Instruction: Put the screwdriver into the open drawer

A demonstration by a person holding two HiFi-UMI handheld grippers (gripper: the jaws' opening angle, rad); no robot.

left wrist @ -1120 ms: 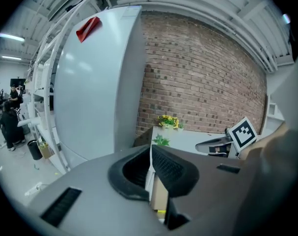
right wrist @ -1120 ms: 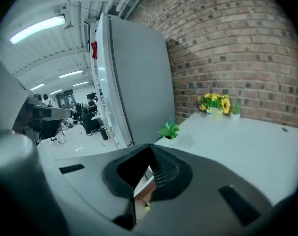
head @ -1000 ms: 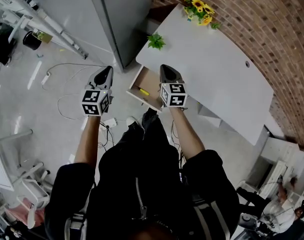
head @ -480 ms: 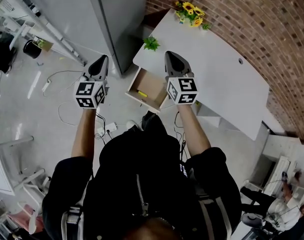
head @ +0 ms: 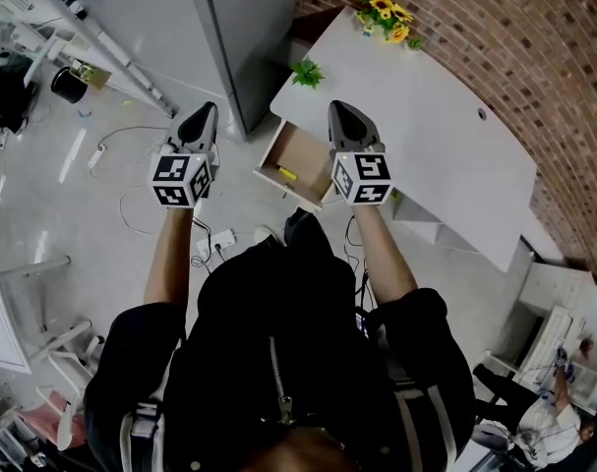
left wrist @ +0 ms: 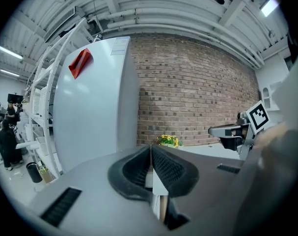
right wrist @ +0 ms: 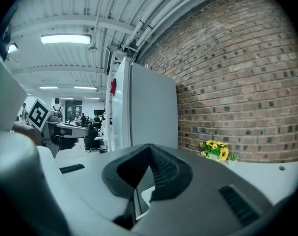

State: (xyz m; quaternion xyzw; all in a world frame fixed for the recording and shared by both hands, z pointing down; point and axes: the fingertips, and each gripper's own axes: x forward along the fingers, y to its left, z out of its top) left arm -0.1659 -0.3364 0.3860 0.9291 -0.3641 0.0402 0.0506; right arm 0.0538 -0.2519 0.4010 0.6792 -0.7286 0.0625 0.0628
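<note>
In the head view a yellow-handled screwdriver lies inside the open wooden drawer at the near left end of the white desk. My left gripper is held high over the floor, left of the drawer, jaws shut and empty. My right gripper hangs above the drawer's right side and the desk edge, also shut with nothing in it. Both point nearly level toward the brick wall. In the left gripper view the jaws meet; in the right gripper view the jaws meet too.
A tall grey cabinet stands behind the drawer. Sunflowers and a small green plant sit on the desk. Cables and a power strip lie on the floor. Shelving is at far left; a seated person at lower right.
Both grippers have risen, away from the drawer, and stay shut. The screwdriver keeps its place in the drawer.
</note>
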